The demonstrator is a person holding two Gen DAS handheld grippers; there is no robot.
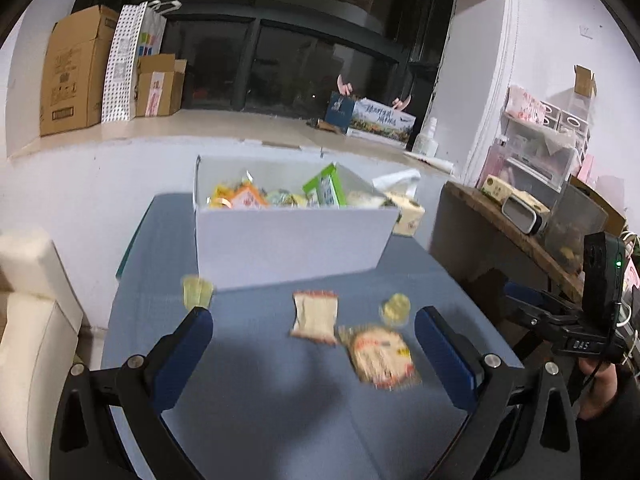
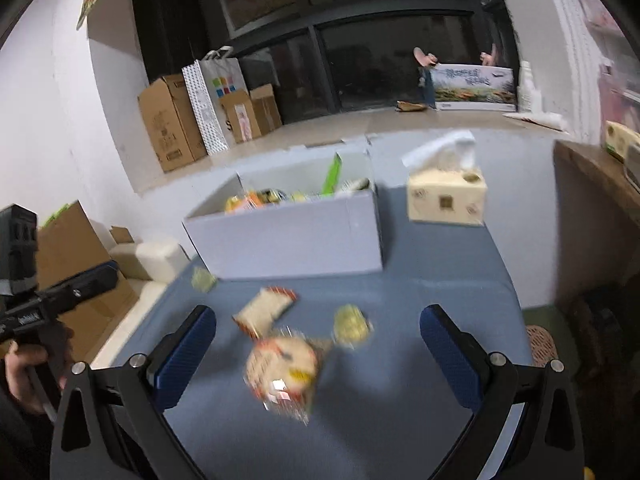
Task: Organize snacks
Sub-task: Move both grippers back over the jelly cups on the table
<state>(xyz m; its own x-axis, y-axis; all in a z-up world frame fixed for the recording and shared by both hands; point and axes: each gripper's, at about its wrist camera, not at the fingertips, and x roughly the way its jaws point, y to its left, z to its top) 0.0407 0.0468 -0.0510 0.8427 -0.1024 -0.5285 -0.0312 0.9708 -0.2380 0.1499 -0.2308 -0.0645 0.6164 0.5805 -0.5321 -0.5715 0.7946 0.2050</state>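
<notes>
A white box [image 1: 288,236] holding several snack packets stands on the blue table [image 1: 248,392]; it also shows in the right wrist view [image 2: 288,236]. In front of it lie a beige packet [image 1: 315,317], a larger orange-and-beige packet [image 1: 380,354], a small round yellow snack [image 1: 396,309] and a small yellow-green snack [image 1: 197,291]. My left gripper [image 1: 314,336] is open and empty above the table, short of the packets. My right gripper [image 2: 318,338] is open and empty, with the larger packet [image 2: 286,372], the beige packet [image 2: 264,312] and the round snack [image 2: 351,326] lying between its fingers.
A tissue box [image 2: 446,196] stands right of the white box. A brown side table [image 1: 516,232] with clutter is at the right. A cream seat [image 1: 28,312] is left of the table. Cardboard boxes [image 1: 76,72] line the far ledge.
</notes>
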